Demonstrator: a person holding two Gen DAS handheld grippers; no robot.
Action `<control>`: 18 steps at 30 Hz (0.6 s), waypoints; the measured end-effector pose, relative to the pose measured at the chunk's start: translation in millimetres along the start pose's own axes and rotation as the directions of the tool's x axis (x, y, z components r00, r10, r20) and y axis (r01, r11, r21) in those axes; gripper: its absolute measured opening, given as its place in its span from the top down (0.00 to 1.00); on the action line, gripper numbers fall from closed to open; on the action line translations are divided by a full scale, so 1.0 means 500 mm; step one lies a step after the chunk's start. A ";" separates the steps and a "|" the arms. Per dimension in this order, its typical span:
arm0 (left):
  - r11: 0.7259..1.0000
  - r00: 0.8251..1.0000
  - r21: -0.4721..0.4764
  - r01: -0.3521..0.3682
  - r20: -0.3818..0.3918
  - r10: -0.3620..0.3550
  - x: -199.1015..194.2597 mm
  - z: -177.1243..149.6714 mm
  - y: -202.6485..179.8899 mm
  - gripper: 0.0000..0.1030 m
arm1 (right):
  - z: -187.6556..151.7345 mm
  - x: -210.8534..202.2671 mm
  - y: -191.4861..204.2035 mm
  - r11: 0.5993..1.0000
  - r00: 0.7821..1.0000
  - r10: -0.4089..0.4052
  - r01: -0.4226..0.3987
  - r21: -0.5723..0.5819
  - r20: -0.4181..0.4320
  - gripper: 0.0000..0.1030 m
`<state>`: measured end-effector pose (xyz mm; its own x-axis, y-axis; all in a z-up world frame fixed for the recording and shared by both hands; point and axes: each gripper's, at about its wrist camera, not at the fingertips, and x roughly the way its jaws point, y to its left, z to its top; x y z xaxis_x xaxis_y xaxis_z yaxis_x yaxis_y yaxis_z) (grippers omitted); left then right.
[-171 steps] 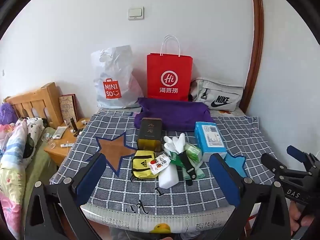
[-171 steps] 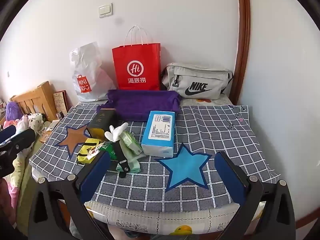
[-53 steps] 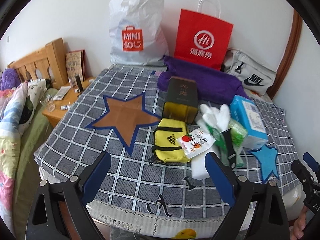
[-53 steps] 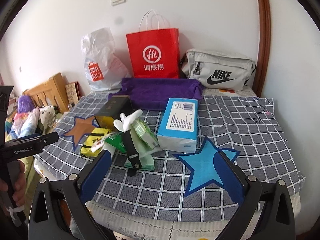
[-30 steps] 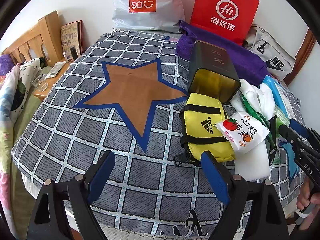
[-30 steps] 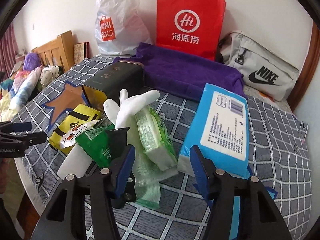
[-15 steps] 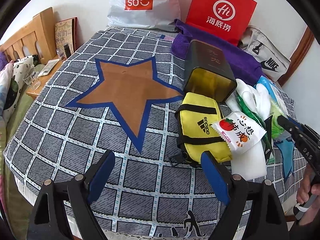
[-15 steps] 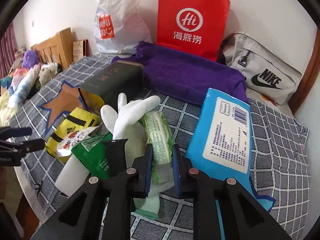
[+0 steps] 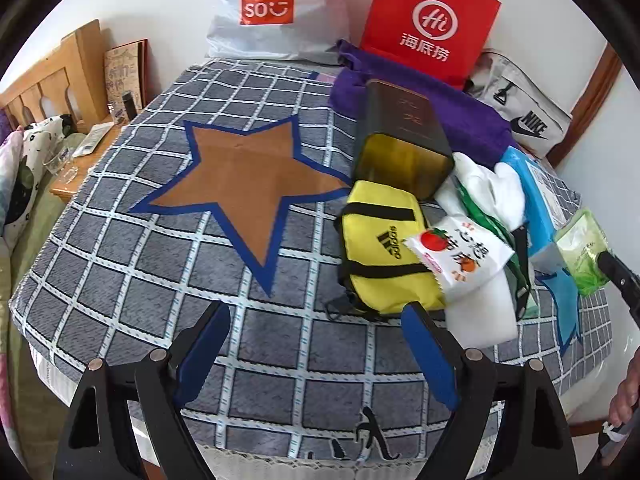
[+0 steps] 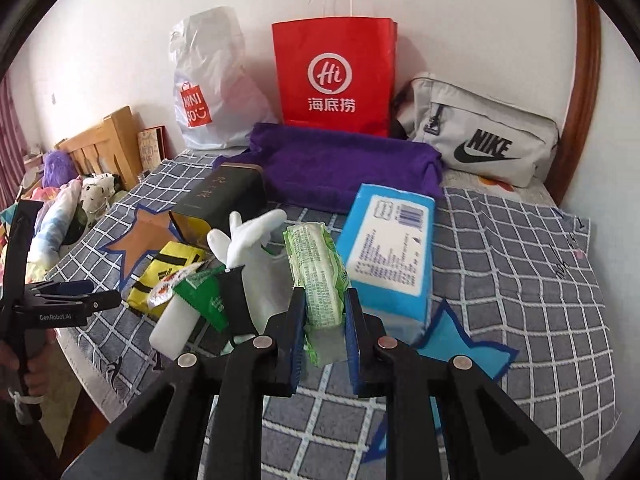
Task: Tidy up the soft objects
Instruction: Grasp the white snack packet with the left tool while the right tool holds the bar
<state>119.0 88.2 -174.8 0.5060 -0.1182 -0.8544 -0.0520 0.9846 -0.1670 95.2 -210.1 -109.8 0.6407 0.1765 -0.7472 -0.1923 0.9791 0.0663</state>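
My right gripper (image 10: 323, 312) is shut on a green tissue pack (image 10: 318, 270) and holds it lifted above the pile; the pack also shows in the left wrist view (image 9: 582, 250). My left gripper (image 9: 316, 344) is open and empty, just in front of a yellow Adidas pouch (image 9: 380, 252). A snack packet (image 9: 458, 250) lies on a white foam block (image 9: 480, 304). A white glove (image 10: 248, 240), a green packet (image 10: 204, 296) and a blue tissue box (image 10: 390, 252) lie beside them. A brown star (image 9: 240, 184) and a blue star (image 10: 460, 344) mark the checked cloth.
A dark tin box (image 9: 404, 136) lies on its side behind the pouch. A purple towel (image 10: 344, 168), a red paper bag (image 10: 334, 76), a white Miniso bag (image 10: 208, 92) and a grey Nike bag (image 10: 476, 140) line the wall. A wooden nightstand (image 9: 86, 152) stands left of the table.
My right gripper has closed on the green tissue pack and lifted it off the pile, toward the right. My left gripper has edged a little closer to the yellow pouch.
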 end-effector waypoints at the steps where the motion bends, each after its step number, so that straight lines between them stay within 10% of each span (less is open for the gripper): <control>1: 1.000 1.000 0.002 0.007 -0.007 -0.007 0.001 -0.002 -0.004 0.15 | -0.009 -0.005 -0.004 1.000 1.000 0.001 -0.001 0.003 -0.003 0.83; 18: 0.985 0.985 0.053 0.166 0.042 -0.168 -0.010 0.014 -0.088 0.15 | -0.109 0.053 -0.049 0.999 0.992 0.032 -0.027 0.046 -0.121 0.79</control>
<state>124.8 46.3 -159.9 0.5434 -0.2768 -0.7925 0.0781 0.9566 -0.2806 76.2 -235.2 -167.2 0.5393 0.1942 -0.8194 -0.1749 0.9777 0.1166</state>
